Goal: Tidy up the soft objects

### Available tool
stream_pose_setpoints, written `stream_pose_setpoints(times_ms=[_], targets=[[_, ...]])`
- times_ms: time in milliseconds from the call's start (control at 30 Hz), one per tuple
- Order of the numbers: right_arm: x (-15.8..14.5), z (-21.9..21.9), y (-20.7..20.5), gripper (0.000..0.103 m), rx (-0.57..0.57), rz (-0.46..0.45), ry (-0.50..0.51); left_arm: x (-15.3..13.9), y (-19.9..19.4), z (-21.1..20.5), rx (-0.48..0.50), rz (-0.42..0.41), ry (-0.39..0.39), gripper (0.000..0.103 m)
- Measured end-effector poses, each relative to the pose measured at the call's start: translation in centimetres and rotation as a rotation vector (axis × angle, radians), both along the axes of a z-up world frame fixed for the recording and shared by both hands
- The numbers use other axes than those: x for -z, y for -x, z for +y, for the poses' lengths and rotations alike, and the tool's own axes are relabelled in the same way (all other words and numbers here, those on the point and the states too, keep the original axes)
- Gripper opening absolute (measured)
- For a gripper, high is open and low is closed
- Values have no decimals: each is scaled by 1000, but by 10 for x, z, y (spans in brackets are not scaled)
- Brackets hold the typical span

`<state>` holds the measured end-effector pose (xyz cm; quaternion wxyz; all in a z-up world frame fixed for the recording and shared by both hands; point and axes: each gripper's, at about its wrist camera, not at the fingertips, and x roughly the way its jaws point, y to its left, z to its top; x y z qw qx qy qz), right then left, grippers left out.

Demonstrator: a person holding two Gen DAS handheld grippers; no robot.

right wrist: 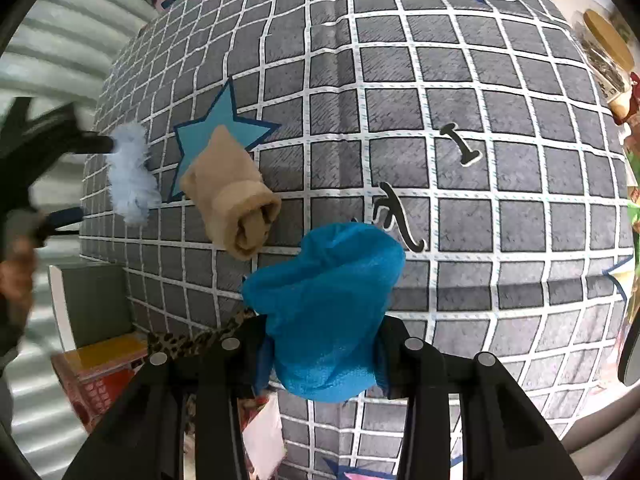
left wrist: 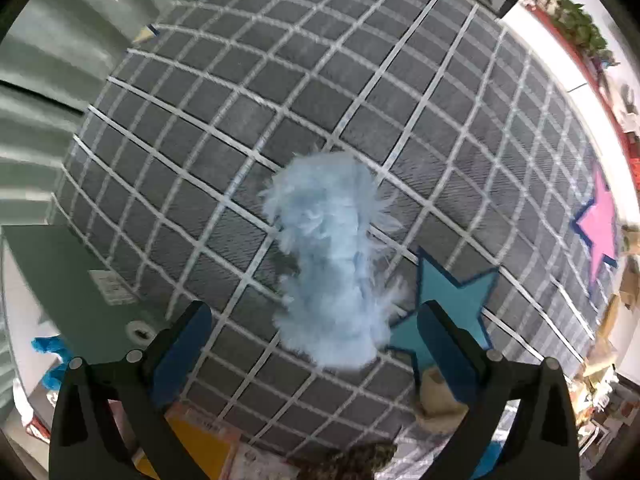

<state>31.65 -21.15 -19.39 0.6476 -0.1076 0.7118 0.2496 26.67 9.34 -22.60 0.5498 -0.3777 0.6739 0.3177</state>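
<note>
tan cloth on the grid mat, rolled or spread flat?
Rolled. The tan cloth lies as a tight bundle, its spiral end facing the right wrist camera, partly over the teal star on the mat.

The blue cloth (right wrist: 324, 312) hides the right tongs' (right wrist: 320, 356) inner faces.

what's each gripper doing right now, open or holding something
Left gripper: open, fingers apart on either side of the fluffy light blue item, not clamped.
Right gripper: shut on the blue cloth.
</note>
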Motion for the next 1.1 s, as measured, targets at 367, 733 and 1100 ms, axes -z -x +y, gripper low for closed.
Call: stream_pose_setpoints(times_ms=[367,733,1100], targets=[[-12,-5,15,41,20,7,-27,50,-13,-5,69,104,-32,96],[-31,-2,18,41,7,90,-59,18,-53,-35,295,17,-42,25],[-49,2,24,41,-6,45,-42,-85,-21,-87,483,-177,-93,25]])
